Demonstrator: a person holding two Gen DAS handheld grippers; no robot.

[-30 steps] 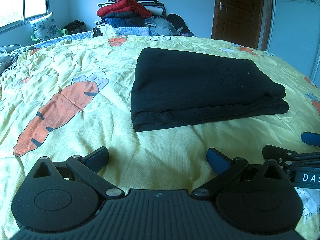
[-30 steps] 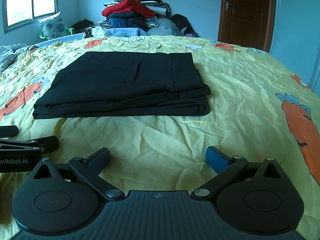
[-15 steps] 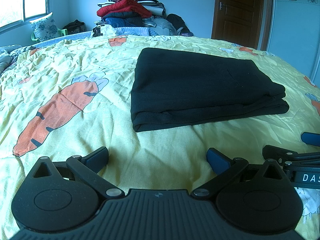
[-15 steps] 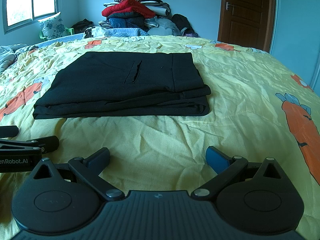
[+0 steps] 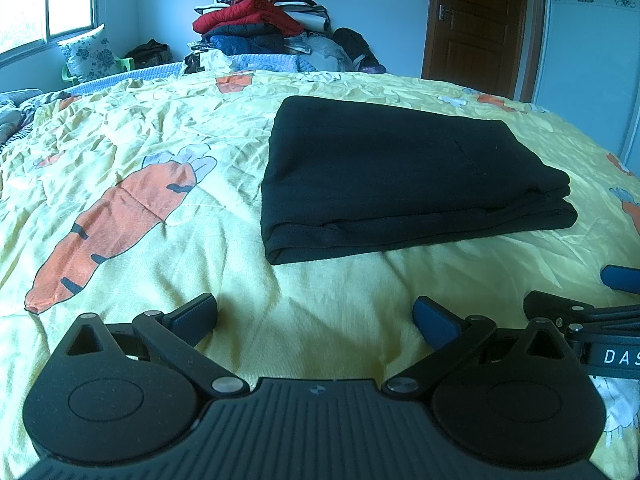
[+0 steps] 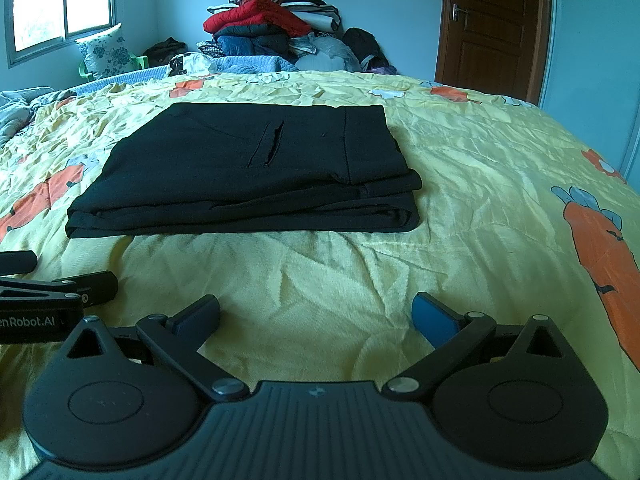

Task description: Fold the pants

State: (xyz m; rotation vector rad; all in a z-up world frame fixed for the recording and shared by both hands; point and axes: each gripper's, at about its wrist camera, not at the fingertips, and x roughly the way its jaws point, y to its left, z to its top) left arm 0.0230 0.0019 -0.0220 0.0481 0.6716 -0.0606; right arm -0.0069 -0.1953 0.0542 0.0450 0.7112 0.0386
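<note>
The black pants (image 5: 400,176) lie folded into a flat rectangle on the yellow carrot-print bedspread (image 5: 160,128), and they show in the right wrist view (image 6: 256,176) with a pocket slit on top. My left gripper (image 5: 316,316) is open and empty, low over the bedspread, short of the pants' near edge. My right gripper (image 6: 316,316) is open and empty too, also short of the near edge. Each gripper shows at the side of the other's view: the right one (image 5: 592,308) and the left one (image 6: 52,280).
A tall pile of clothes and bedding (image 5: 260,20) stands at the far end of the bed. A flowered pillow (image 5: 86,56) sits under the window at far left. A brown door (image 5: 480,28) is at back right.
</note>
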